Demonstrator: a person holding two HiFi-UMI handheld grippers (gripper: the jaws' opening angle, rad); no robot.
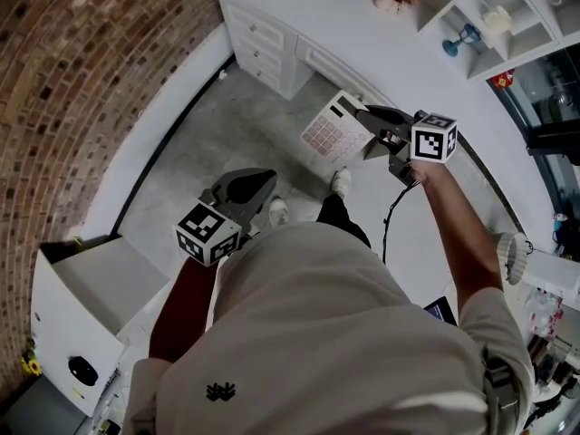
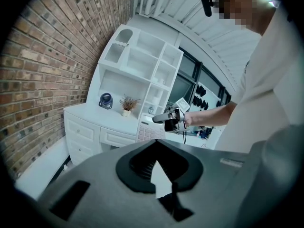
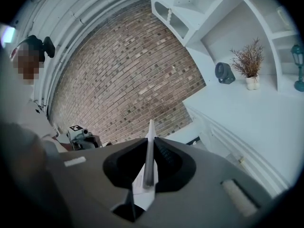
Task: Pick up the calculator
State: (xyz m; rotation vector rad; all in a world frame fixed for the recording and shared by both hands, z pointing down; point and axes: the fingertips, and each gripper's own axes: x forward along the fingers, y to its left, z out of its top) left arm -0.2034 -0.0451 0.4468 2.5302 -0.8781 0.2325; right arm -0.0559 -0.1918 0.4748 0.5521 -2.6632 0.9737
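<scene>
Two grippers showing in head view. Right gripper [image 1: 364, 123] clamping white calculator [image 1: 331, 132] by its edge, jaws nearly together on it, holding it airborne at upper centre of frame, above grey floor [image 1: 227, 125], before white desk [image 1: 317, 16]. Left gripper [image 1: 246, 188] hanging centre-left, jaws pressing together, gripping nothing.

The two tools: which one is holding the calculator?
The right tool: its jaws are closed on one edge of the calculator. The left tool hangs lower and holds nothing.
</scene>
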